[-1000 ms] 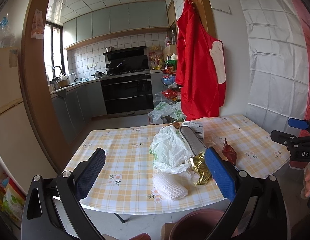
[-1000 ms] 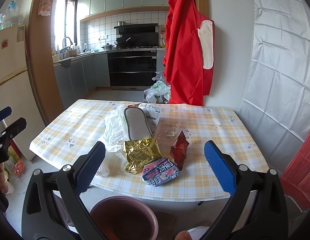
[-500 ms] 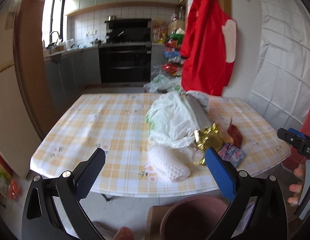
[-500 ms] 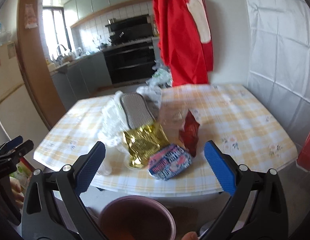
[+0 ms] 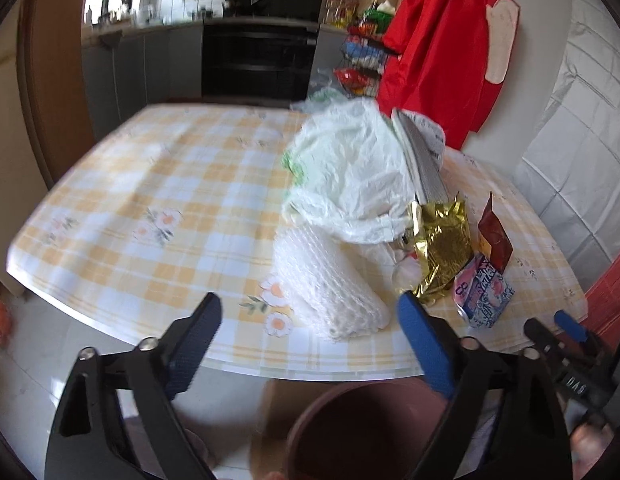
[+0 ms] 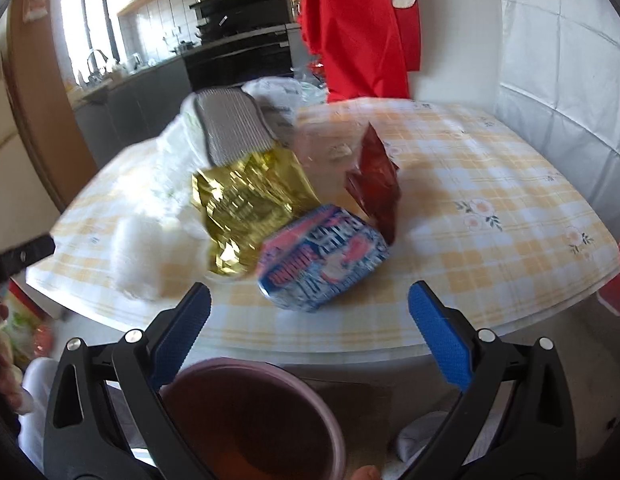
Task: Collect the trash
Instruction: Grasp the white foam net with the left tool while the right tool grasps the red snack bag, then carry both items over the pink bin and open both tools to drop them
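My table edge holds white foam netting (image 5: 330,284), a gold wrapper (image 6: 245,204), and a pink-blue packet (image 6: 322,256) lying clustered together.

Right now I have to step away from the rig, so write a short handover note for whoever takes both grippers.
Left gripper: empty, jaws closing, lined up with the white foam net.
Right gripper: open, empty, facing the pink and blue packet.
Trash sits piled on the table: white plastic bag, gold foil wrapper, red sachet.
The bin stands below the table edge.
Done: nothing picked up. Left: all of it.
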`<state>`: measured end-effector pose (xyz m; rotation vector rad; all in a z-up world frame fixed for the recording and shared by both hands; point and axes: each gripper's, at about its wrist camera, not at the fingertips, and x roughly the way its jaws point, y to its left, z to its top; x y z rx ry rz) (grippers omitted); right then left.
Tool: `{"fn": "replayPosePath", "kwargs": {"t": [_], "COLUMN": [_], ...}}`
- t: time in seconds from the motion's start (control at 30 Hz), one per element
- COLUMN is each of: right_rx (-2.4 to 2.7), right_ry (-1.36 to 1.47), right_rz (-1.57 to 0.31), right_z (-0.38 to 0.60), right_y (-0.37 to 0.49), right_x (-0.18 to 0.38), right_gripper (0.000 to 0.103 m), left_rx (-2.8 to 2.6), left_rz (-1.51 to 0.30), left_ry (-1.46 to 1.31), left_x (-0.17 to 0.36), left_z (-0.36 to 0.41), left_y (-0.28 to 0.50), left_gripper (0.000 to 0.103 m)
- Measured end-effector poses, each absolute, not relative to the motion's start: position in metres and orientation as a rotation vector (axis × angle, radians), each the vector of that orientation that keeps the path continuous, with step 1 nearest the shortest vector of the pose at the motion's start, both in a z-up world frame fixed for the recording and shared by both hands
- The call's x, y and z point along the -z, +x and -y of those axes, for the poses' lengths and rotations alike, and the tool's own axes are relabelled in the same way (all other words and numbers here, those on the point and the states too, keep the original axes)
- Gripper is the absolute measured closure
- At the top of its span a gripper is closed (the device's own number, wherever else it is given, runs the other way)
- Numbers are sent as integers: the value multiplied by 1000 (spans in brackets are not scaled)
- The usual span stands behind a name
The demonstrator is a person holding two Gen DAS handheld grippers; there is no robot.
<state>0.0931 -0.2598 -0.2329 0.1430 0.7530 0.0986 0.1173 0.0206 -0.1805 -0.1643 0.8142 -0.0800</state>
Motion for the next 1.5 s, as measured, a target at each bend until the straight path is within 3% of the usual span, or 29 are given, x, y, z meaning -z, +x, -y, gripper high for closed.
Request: {"fn": "replayPosePath", "kwargs": {"t": [0.27,0.53,0.6,0.63,0.73,0.93,1.0,1.03,1.3,1.37,1.5], "right_rx": [-123,-91,-92,-96,-106,-80,-90,-92,-128,-144,-145], "right_ry": [257,258,254,251,219,-13,-47,-37,133,175,260], "right_rz": [-771,-742,-731,-726,-714,-756,-793,-819,-958,-975,-939], "right_z": [287,315,320,322,325,308,305,305,318,321,330], "right_y": [105,130,143,148,173,231,250,257,288,288,278], "right_x": [254,251,245,242,233,234,239,242,264,265,258], "right_gripper": [6,6,6,6,6,7,13,20,31,46,47], "left_rx": [34,59,76,84,91,110,114,123,189,190,162], "left_rz": [-990,-1046,-1036,-1030,-993,-873,-816,-794,-715,-719,-719], "left_ry": [-260,-322,-337,-340,-347,-289,-196,-176,-226,-222,-251], "left_x": [232,255,254,253,244,214,200,195,181,182,183], "left_z": [-16,-15,-19,-21,-26,-31,-25,-24,-29,-28,-34], "left_y": [177,190,190,190,186,175,169,166,153,152,149], "left_gripper": [25,25,36,48,66,73,73,73,73,73,73]}}
